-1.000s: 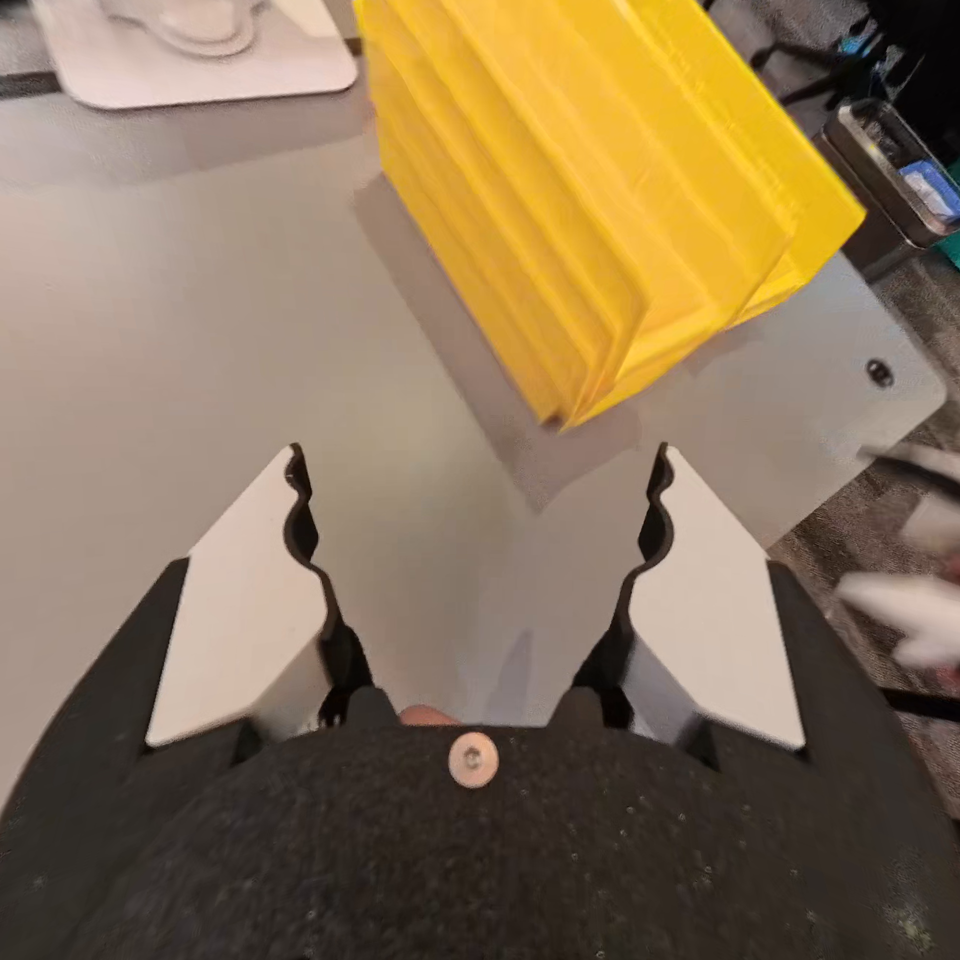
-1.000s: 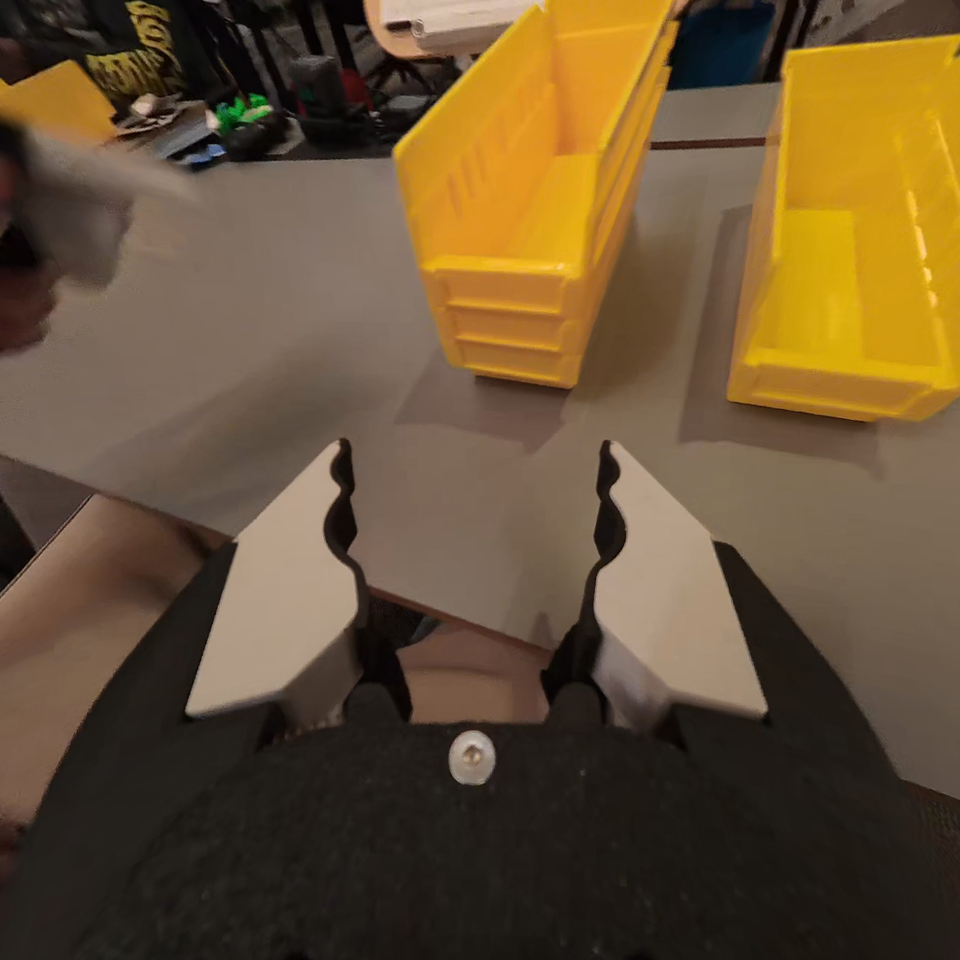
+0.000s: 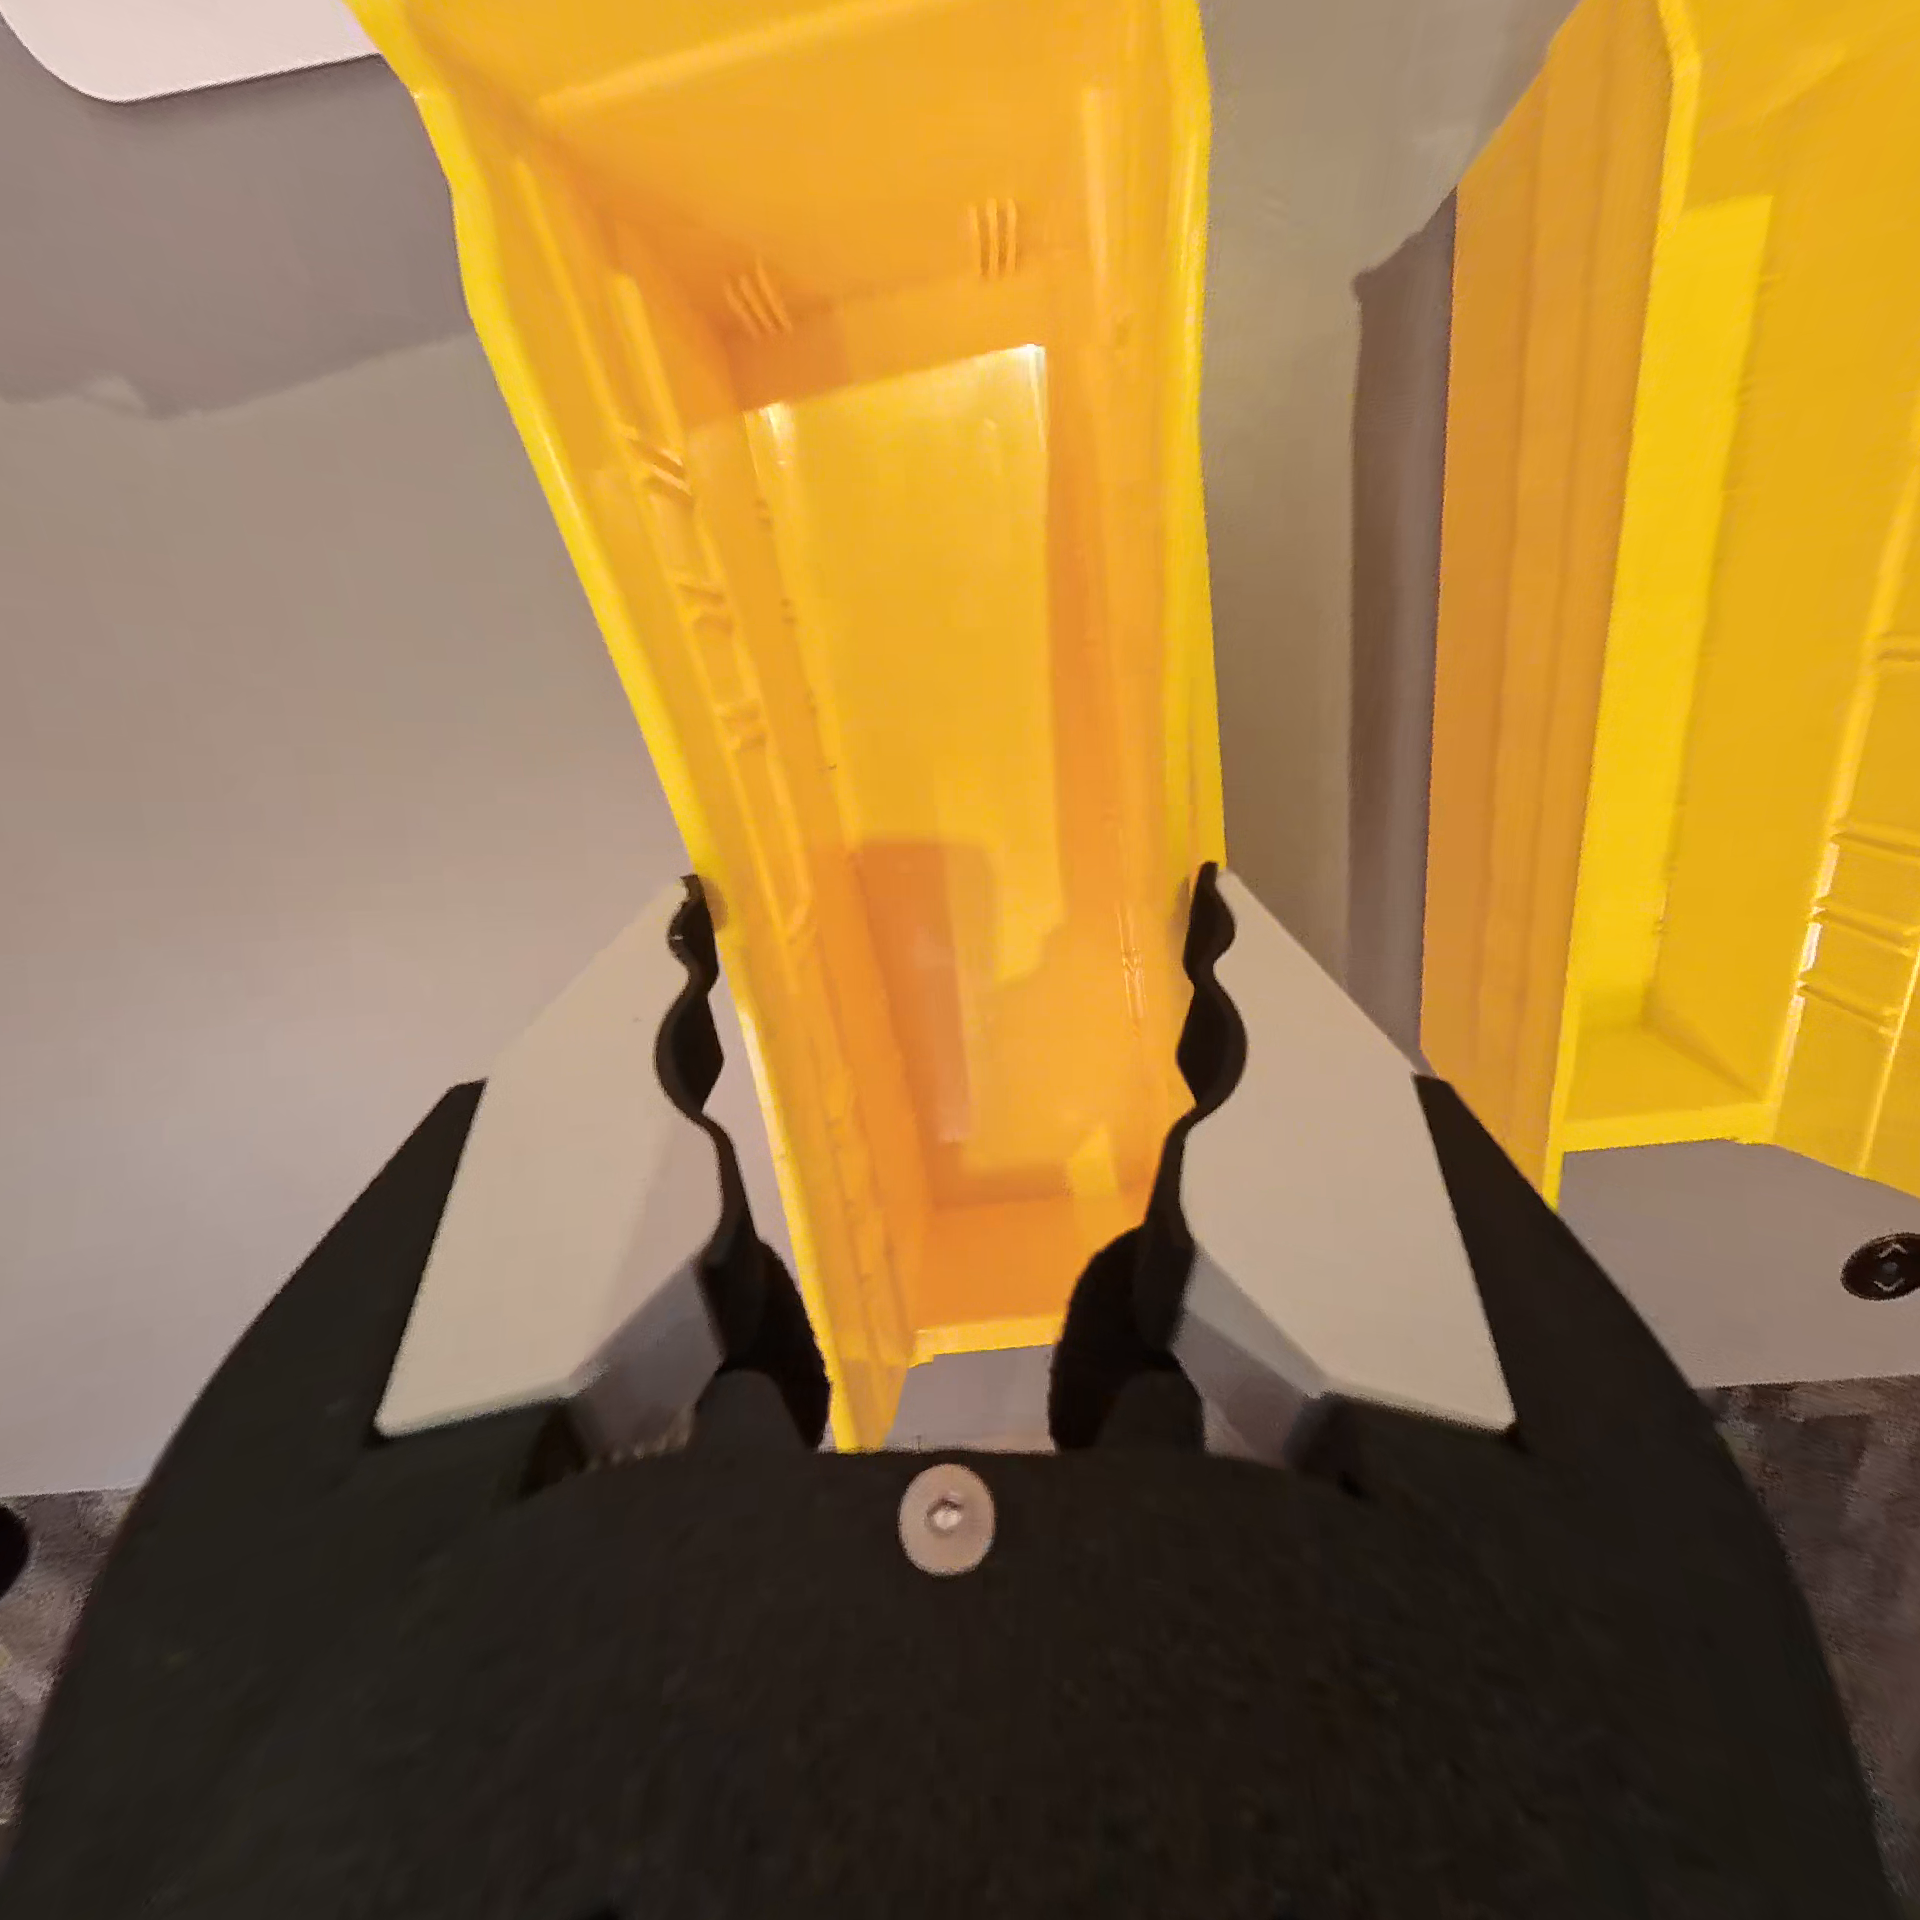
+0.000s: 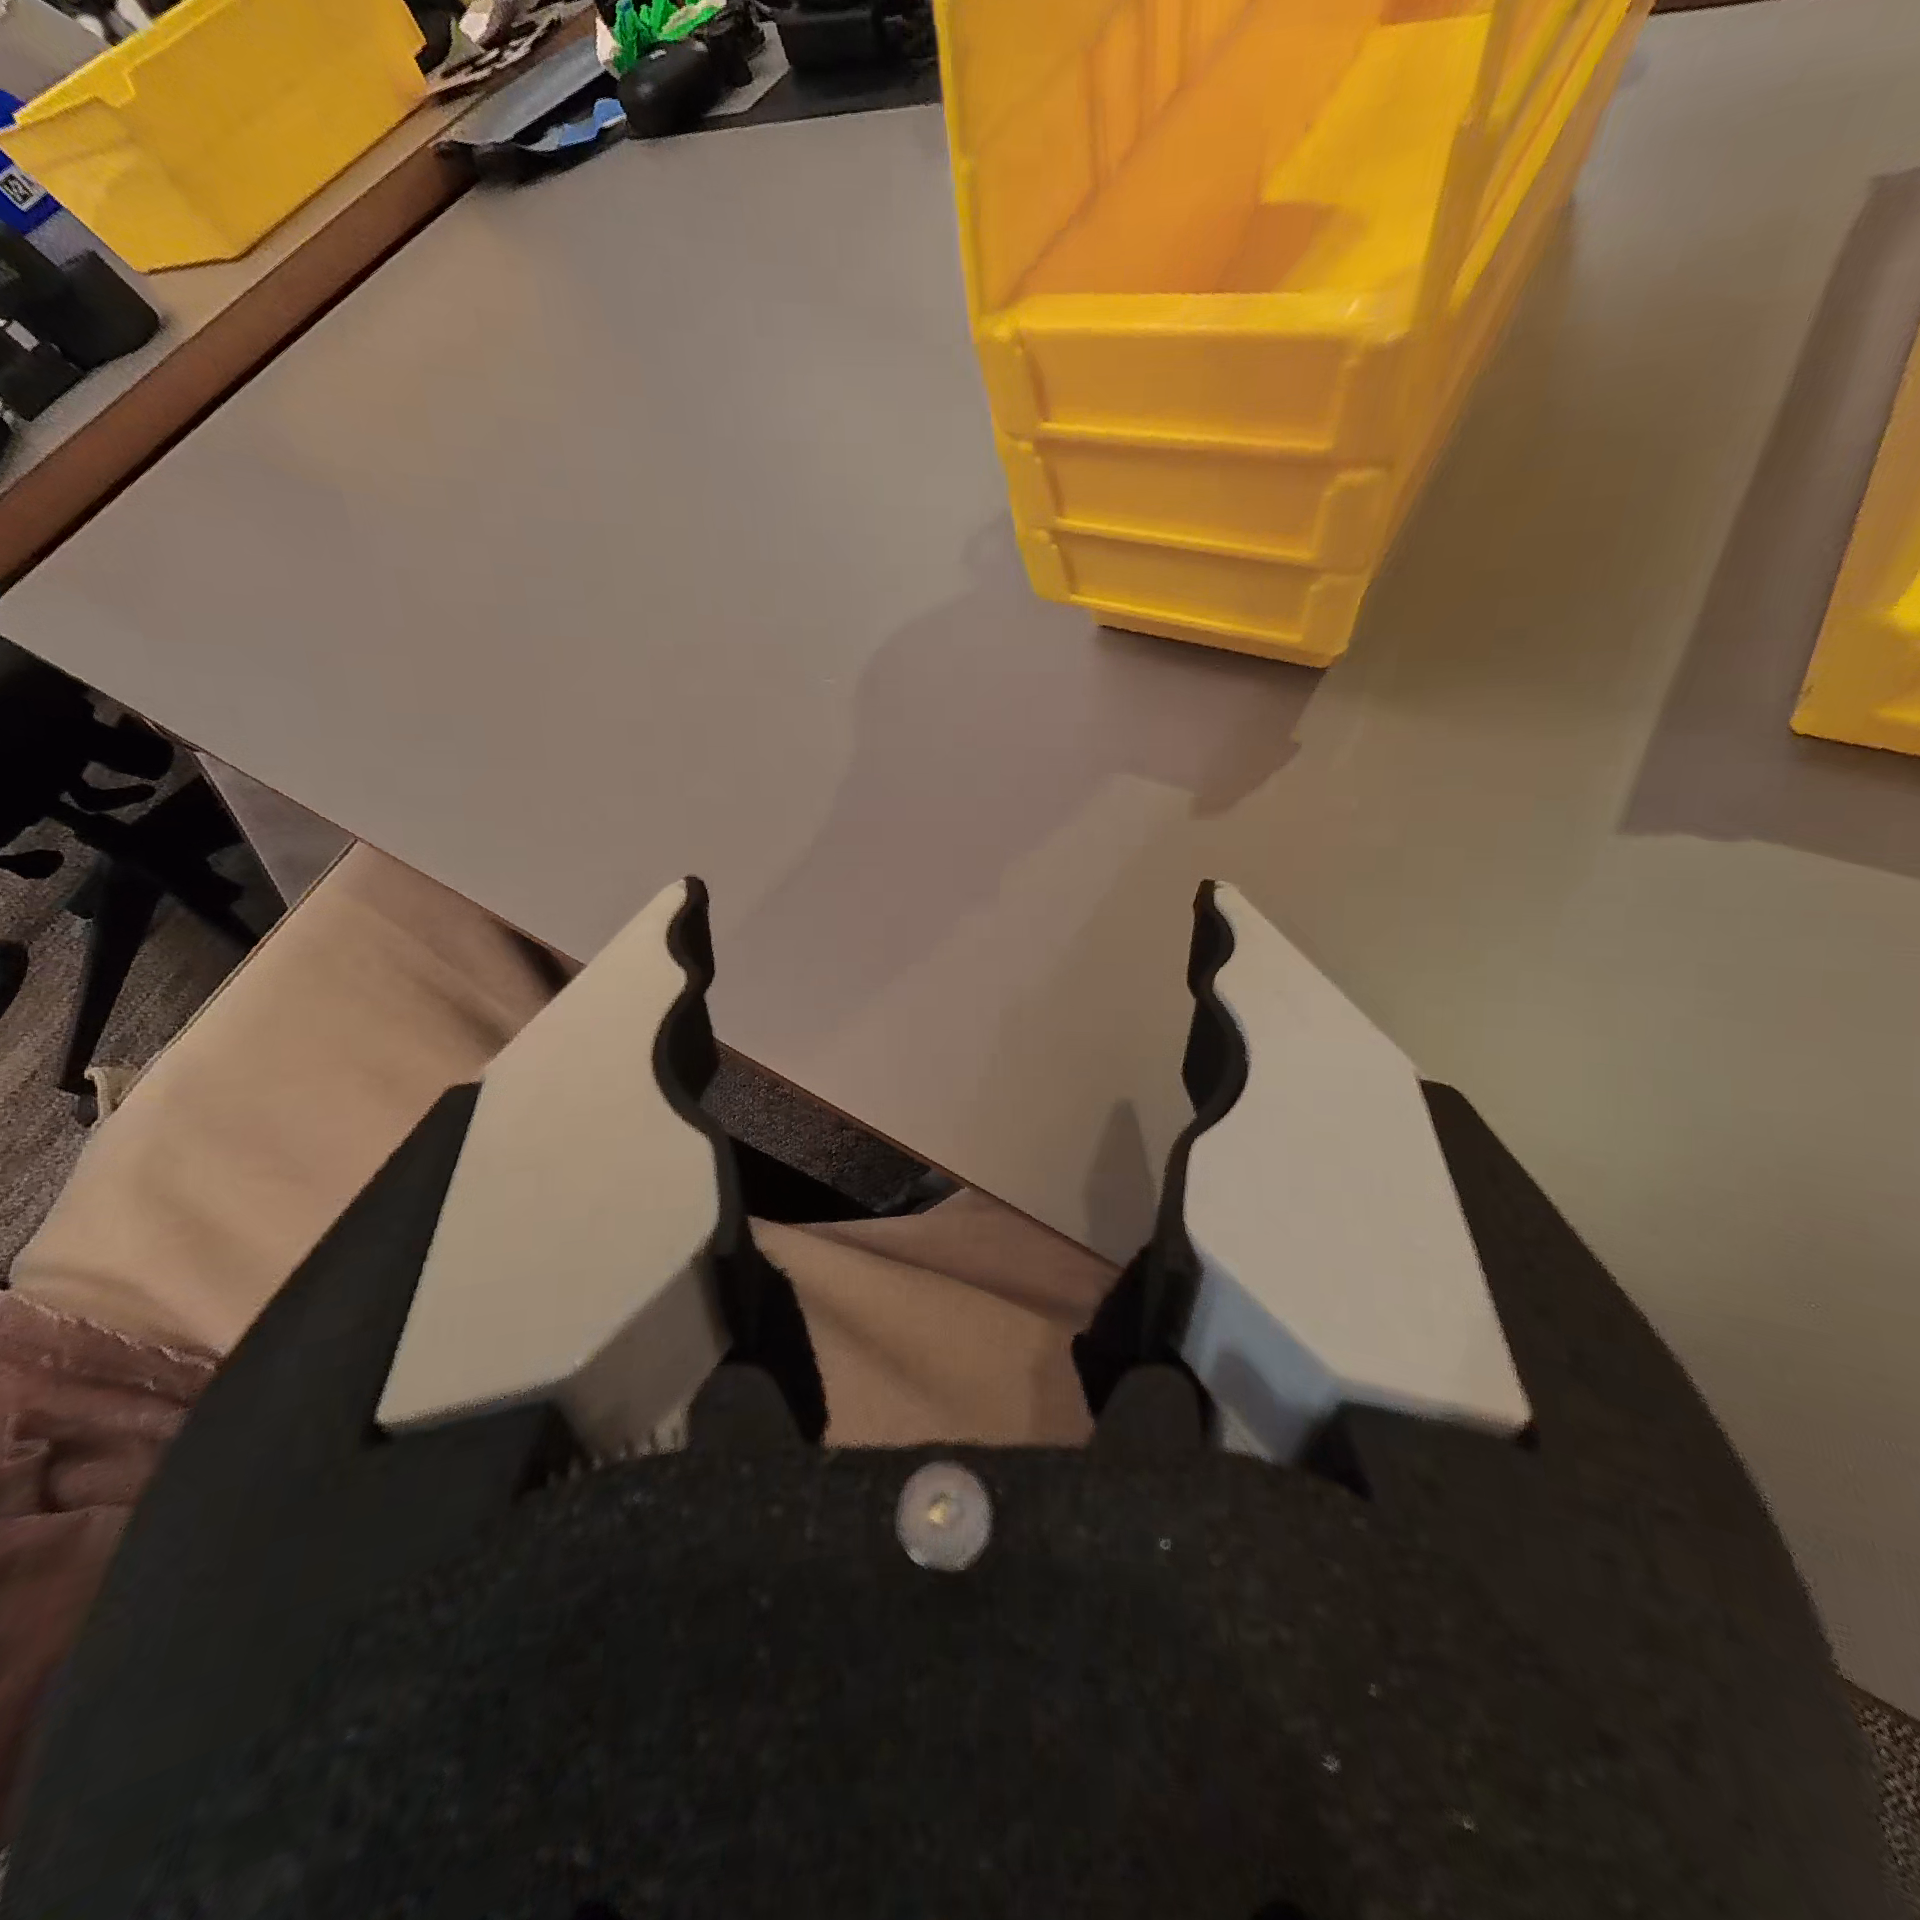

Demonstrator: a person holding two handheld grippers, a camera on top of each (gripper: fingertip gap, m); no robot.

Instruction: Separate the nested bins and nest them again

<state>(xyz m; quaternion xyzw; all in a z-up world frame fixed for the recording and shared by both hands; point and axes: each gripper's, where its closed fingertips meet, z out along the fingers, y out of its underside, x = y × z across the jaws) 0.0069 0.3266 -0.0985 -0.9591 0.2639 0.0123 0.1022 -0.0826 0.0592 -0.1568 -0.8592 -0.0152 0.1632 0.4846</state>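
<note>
Left gripper [image 3: 951, 904], fingers spread wide around the near end of the long yellow nested bins [image 3: 914, 644]; right gripper [image 4: 951, 904] open, empty; bins at one o'clock on grey counter [image 4: 623, 499].

A yellow tub [image 4: 223, 125] sat on the neighbouring wooden desk [image 4: 239, 343] beyond the bench's far left corner, beside dark clutter [image 4: 665, 73] (something green among it).

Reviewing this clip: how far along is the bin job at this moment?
Early. One bin already sits apart on the table. The stack shows three nested fronts. The open left gripper hangs over the stack, gripping nothing; the right gripper waits open. Further separating and all re-nesting remain.
</note>
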